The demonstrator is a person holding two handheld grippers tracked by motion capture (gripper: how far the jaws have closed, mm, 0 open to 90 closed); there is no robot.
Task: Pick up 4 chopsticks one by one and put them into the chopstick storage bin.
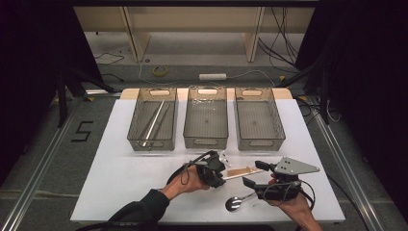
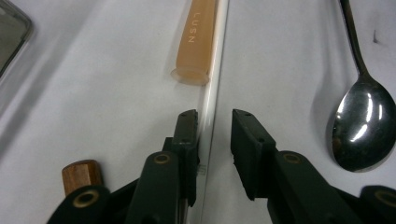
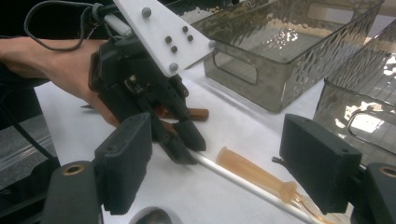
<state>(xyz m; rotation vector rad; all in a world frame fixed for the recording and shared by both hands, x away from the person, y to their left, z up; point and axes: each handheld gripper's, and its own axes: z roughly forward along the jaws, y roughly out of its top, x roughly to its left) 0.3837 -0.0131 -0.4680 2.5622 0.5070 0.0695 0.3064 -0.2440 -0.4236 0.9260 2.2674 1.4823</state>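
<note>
1. Glass rod [image 2: 212, 100] is the thing in hand: a thin clear stick lying flat on the white table [image 1: 120, 183], near the front edge and about midway along it, with an amber rubber-like tube [image 2: 196, 39] just beside it, seemingly touching it.
2. Left tool [image 2: 212, 122] straddles the near end of the rod. Its jaws are narrowed around it but not clenched: one pad touches or nearly touches the rod, the other stands apart with white table showing in the gap. Nothing is grasped yet.
3. Right tool [image 3: 219, 158] hovers released, jaws wide apart, holding nothing, near the far end of the rod and tube.
4. To do the grip well, I would centre the rod between both pads before squeezing, so that it is not pushed sideways and rolled against the amber tube.
5. Close gently; the rod looks thin and smooth, so it may slip or, if glass, crack under a hard pinch.
6. Keep the pads low to the table, since the rod lies flat.
7. Mind the spoon [image 2: 362, 126] off to one side and the wooden handle [image 2: 81, 173] by the left tool; neither should be nudged.
8. Three clear bins [image 1: 205, 124] wait along the far edge.
</note>
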